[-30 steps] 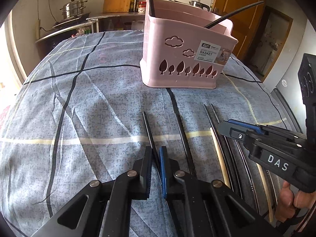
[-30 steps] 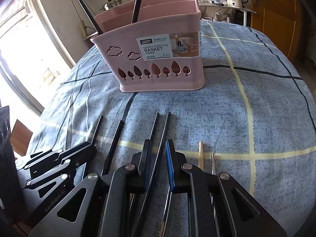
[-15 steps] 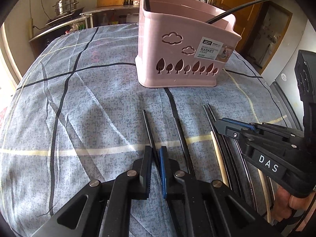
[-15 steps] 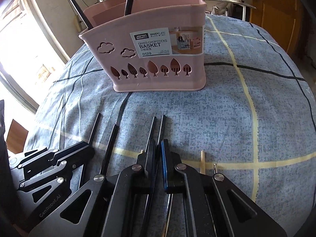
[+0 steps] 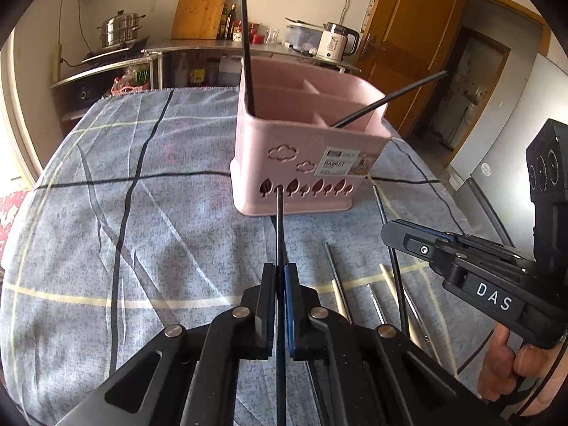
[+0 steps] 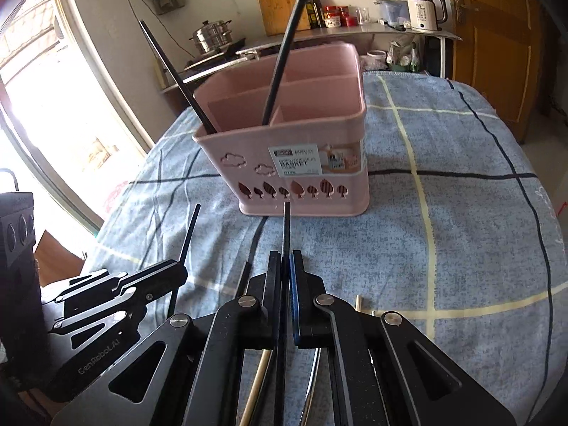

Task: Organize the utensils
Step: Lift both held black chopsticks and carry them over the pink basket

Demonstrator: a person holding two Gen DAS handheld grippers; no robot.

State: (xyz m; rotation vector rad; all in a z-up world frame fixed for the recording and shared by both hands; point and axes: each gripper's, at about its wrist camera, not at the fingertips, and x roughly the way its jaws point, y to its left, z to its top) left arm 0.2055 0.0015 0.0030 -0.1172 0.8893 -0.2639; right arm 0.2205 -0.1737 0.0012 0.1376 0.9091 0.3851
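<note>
A pink divided chopstick basket (image 5: 301, 163) (image 6: 309, 163) stands on the blue checked tablecloth, with two black chopsticks (image 5: 247, 35) (image 5: 390, 101) leaning in it. My left gripper (image 5: 279, 269) is shut on a black chopstick (image 5: 279, 227), lifted off the cloth and pointing at the basket. My right gripper (image 6: 285, 259) is shut on another black chopstick (image 6: 286, 227), also raised. More chopsticks, black (image 5: 383, 220), wooden (image 5: 340, 301) and metal, lie on the cloth between the grippers. The left gripper also shows in the right wrist view (image 6: 142, 284).
The tablecloth (image 5: 142, 213) covers a round table that drops away at the edges. A counter behind holds a steel pot (image 5: 120, 32), a cutting board (image 5: 200, 10) and a kettle (image 5: 335, 41). A wooden door (image 5: 408, 46) stands at the back right.
Both grippers have risen from the cloth, each lifting a black chopstick it closed on. The view now looks down into the basket from higher up.
</note>
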